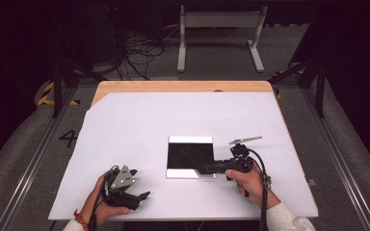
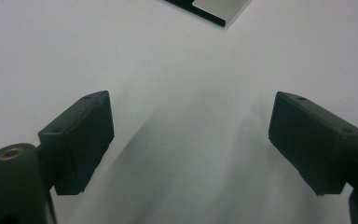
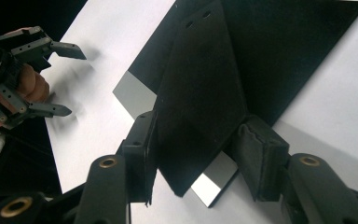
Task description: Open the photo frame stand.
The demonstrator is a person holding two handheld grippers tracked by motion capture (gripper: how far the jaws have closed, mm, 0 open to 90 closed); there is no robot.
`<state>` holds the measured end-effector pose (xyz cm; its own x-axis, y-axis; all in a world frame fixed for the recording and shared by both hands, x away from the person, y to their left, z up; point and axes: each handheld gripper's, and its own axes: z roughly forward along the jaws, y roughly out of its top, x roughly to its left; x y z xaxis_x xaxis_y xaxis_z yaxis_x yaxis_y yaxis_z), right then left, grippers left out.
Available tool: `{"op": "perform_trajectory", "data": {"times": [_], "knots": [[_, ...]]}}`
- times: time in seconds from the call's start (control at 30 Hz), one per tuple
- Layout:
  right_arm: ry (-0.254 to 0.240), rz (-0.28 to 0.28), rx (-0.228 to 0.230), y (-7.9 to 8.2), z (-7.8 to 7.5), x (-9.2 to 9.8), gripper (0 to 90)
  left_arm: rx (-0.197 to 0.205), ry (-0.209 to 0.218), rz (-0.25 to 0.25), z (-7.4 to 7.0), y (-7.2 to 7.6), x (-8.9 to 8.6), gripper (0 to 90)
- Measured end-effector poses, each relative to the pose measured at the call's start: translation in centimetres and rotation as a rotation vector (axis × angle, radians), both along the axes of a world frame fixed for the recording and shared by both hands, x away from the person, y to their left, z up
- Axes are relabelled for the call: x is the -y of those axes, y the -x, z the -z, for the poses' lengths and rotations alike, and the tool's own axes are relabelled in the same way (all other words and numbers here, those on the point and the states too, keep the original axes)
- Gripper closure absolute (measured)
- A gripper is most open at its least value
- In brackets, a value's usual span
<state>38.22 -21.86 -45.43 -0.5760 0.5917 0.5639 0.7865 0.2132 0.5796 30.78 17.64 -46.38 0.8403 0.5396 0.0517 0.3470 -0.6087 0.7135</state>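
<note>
Your table (image 1: 139, 120) carries a black tray (image 1: 190, 156) at its middle. A black strip (image 3: 200, 88) lies tilted across it, between your right tool's (image 3: 200, 154) half-open jaws. Your left tool (image 1: 134, 185) rests near the front edge, jaws wide apart and holding nothing, pointing right.

The left hand (image 1: 107, 204) sits at the lower left of the high view, wrapped around the left gripper (image 1: 139, 184), whose jaws point toward the right of the frame and stand wide apart with nothing between them. In the left gripper view the two black pads (image 2: 81, 140) rise from the bottom corners, well apart. The right hand (image 1: 248, 184) lies at the lower right of centre in the high view, its white sleeve (image 1: 285, 217) entering from the bottom edge. The right gripper (image 1: 206, 166) points left, jaws partly apart.
</note>
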Motion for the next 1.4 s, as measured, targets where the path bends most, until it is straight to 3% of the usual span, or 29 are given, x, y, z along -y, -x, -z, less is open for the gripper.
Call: {"op": "perform_trajectory", "data": {"times": [0.17, 0.47, 0.73, 0.93, 1.1, 1.4], "knots": [[-0.01, 0.014, 0.002, -0.3, 0.1, -0.2, 52.7, -0.007, 0.019, 0.008, -0.1, -0.4, 0.6, 15.2], [-0.025, 0.014, 0.022, -0.4, 0.4, -0.2, 55.5, -0.075, 0.143, -0.022, -0.6, -3.3, 1.7, 16.5], [-0.031, 0.011, 0.037, -0.2, 0.3, -0.2, 58.8, -0.124, 0.151, -0.011, -0.6, -5.4, 3.3, 16.1], [-0.016, 0.001, 0.084, 0.1, 0.2, -0.4, 60.9, -0.142, 0.102, -0.007, -0.2, -6.8, 5.1, 15.2], [0.0, -0.011, 0.13, 0.4, 0.0, -0.5, 61.0, -0.17, 0.104, 0.018, 0.1, -7.6, 6.2, 14.6], [0.009, -0.028, 0.184, 0.8, -0.2, -0.6, 62.3, -0.197, 0.139, 0.01, 0.1, -8.8, 6.8, 14.3]]}}
